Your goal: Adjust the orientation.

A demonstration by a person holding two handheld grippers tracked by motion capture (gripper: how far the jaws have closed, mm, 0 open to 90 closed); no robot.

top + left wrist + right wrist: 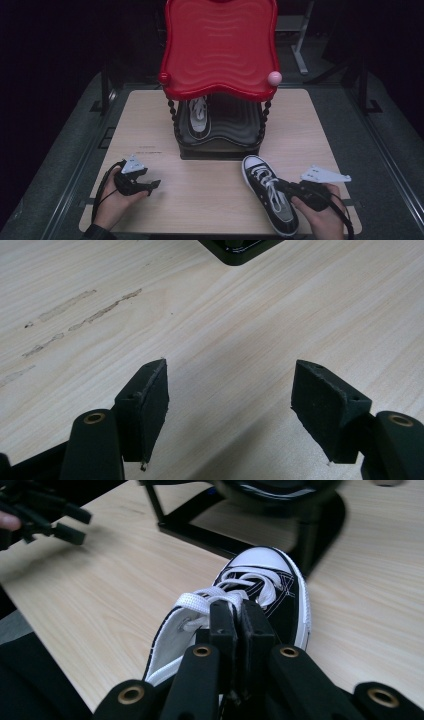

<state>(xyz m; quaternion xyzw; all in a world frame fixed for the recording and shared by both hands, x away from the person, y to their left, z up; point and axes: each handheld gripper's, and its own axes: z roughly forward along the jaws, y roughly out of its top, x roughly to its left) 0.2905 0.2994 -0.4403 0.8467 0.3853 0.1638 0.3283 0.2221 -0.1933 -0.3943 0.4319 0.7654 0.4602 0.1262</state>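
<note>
I held the right gripper (pixel 289 189) over the near right part of the wooden table (pixel 210 190), with its two jaws brought fully together on the tongue and lace area of a black sneaker (pixel 267 197). In the right gripper view the pads (pixel 222 630) were pressed face to face just behind the white laces (pixel 240 587), and I could not tell exactly how much fabric or lace was pinched between them. The sneaker had a white toe cap (pixel 260 559) and a white sole edge, and its toe pointed toward the black base of the shoe stand (pixel 220 150) at the middle of the table. From the high view I could not tell whether the sneaker's sole rested on the table or stood slightly clear of it. The stand carried a glossy red top tray (pixel 220 45) with a wavy surface and a pink ball (pixel 274 78) at its right front corner. On the black lower shelf (pixel 235 127) beneath it lay a second sneaker (pixel 198 117), placed toward the left side of the shelf. I held the left gripper (pixel 155 186) on the near left part of the table, well apart from both sneakers. Its jaws stood wide apart with nothing between them; in the left gripper view the pads (pixel 150 405) framed bare wood grain, with a corner of the stand's base at the top edge.
</note>
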